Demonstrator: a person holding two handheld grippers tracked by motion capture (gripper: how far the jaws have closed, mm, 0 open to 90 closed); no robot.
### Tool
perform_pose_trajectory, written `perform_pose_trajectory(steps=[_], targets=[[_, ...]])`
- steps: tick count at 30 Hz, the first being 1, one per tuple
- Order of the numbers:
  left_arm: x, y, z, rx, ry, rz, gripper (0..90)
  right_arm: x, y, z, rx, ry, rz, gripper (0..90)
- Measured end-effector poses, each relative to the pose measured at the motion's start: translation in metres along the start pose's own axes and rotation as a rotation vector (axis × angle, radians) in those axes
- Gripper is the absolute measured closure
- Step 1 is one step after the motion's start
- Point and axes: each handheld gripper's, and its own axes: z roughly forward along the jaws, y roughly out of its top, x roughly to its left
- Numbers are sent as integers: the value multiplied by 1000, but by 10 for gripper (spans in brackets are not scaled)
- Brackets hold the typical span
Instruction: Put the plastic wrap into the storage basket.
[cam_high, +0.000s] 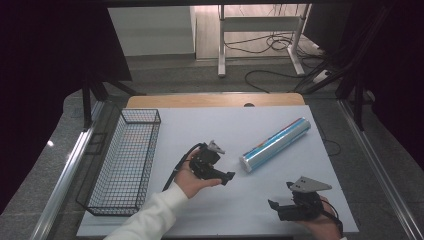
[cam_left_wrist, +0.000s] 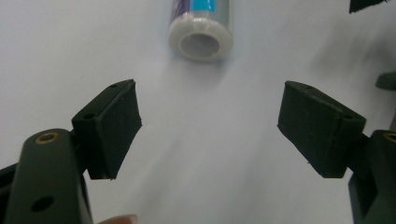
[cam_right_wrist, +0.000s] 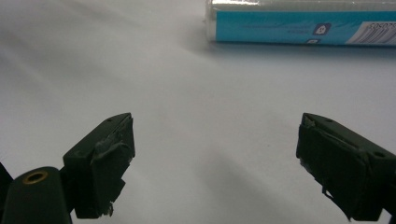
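Observation:
A long roll (cam_high: 276, 144) in a blue and silver wrapper lies slantwise on the white table cover (cam_high: 235, 205), right of centre. My left gripper (cam_high: 226, 167), held in a hand, sits just left of the roll's near end and points at it, open and empty. In the left gripper view the roll's hollow end (cam_left_wrist: 201, 44) faces my open left gripper (cam_left_wrist: 208, 126), a short way ahead. My right gripper (cam_high: 280, 196) rests near the front right edge, open and empty. The right gripper view has the roll's side (cam_right_wrist: 303, 21) lying across the top, beyond my right gripper (cam_right_wrist: 215, 149).
A black wire basket (cam_high: 141, 116) stands along the left side of the cover, with nothing in it. The wooden table edge (cam_high: 215, 100) runs behind the cover. Metal desk legs (cam_high: 221, 45) and cables lie on the floor beyond.

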Motion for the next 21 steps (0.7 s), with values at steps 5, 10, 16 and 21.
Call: perform_pose_trajectory(steps=[5,10,16,21], targets=[[0,23,21,23,-14,5,214,-2,-1,0,7,-10,-1,120],[-2,46,42,54,-25,10,206,-2,-2,0,17,-14,1,120],[1,64,67,98,-25,6,195,-5,-3,0,17,-22,4,120],[4,69,88,148,-17,29,196,-5,-2,-1,16,-19,-5,120]])
